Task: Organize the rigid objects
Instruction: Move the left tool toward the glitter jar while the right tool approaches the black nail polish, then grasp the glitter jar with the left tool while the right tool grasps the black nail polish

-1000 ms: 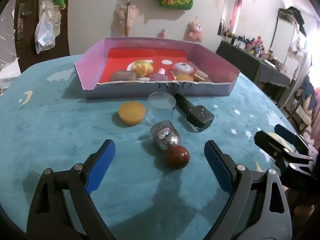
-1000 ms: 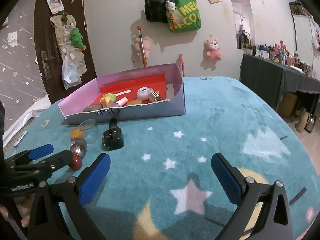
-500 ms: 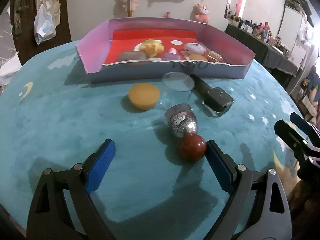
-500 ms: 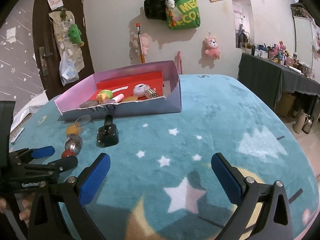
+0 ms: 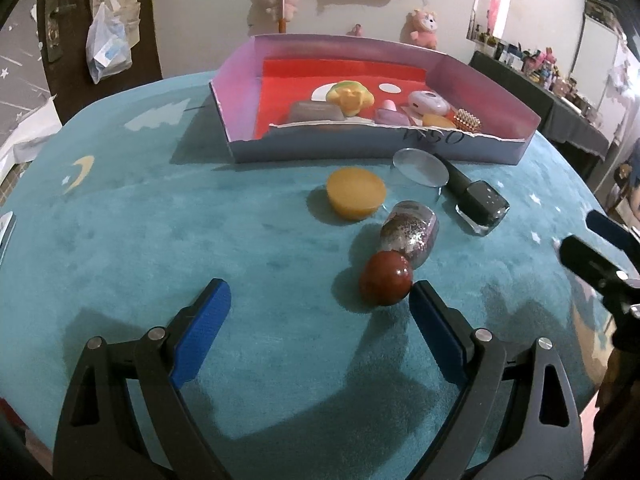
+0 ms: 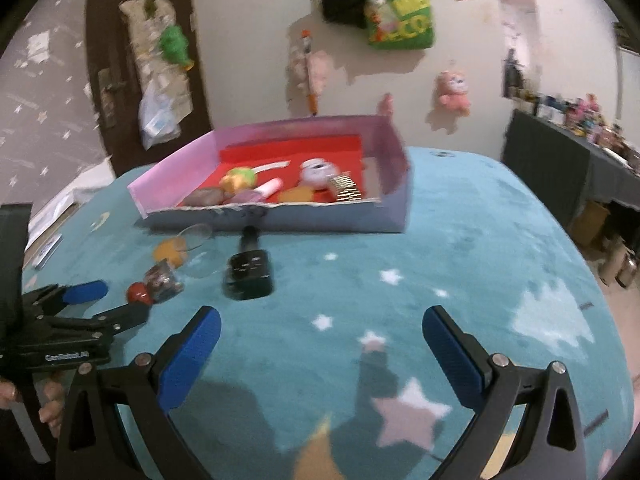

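Blanket: your red ball touches the glitter bottle.
Left gripper: open, empty.
Right gripper: open, empty.

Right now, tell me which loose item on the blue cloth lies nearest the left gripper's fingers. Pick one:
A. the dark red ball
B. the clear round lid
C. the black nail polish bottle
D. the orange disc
A. In the left wrist view the dark red ball sits just ahead of the open left gripper, close beside its right-hand finger, while the other loose items lie farther off toward the box.
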`<action>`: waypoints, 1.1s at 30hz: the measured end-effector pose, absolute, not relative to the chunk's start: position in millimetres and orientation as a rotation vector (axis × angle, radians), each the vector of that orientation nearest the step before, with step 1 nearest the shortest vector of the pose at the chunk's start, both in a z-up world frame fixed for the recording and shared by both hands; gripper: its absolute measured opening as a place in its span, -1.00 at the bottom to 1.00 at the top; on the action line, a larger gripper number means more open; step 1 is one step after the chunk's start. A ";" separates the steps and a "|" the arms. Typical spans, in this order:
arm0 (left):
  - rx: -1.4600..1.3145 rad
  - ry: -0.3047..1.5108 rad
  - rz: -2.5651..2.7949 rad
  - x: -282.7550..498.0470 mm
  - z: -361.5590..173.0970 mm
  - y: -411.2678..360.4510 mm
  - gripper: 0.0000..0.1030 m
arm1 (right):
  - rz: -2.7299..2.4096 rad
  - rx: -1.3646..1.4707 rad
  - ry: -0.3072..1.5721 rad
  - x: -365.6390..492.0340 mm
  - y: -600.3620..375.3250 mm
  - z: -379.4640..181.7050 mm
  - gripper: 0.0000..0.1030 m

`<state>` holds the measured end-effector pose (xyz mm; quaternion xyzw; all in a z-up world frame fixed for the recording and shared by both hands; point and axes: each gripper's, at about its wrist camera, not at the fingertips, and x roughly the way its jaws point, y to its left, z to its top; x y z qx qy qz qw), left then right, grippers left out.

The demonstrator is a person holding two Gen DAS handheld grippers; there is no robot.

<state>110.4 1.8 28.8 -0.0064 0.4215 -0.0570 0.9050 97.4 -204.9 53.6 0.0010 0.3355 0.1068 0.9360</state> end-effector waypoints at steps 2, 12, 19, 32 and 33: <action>-0.008 0.878 -0.125 112.2 29.2 1.4 0.78 | 0.225 -0.047 0.703 103.4 -195.2 53.0 1.00; 0.012 0.873 -0.187 120.9 34.3 -0.3 0.75 | 0.297 -0.096 0.823 136.8 -175.0 41.9 1.00; 0.010 0.890 -0.251 128.9 37.1 1.3 0.48 | 0.336 -0.068 0.861 155.6 -171.3 40.4 0.99; 0.033 0.908 -0.360 143.1 39.5 -19.5 -0.13 | 0.400 -0.095 0.911 178.0 -162.9 35.2 0.45; 0.035 0.911 -0.371 144.4 38.9 -22.0 -0.17 | 0.404 -0.096 0.911 178.2 -163.2 34.8 0.43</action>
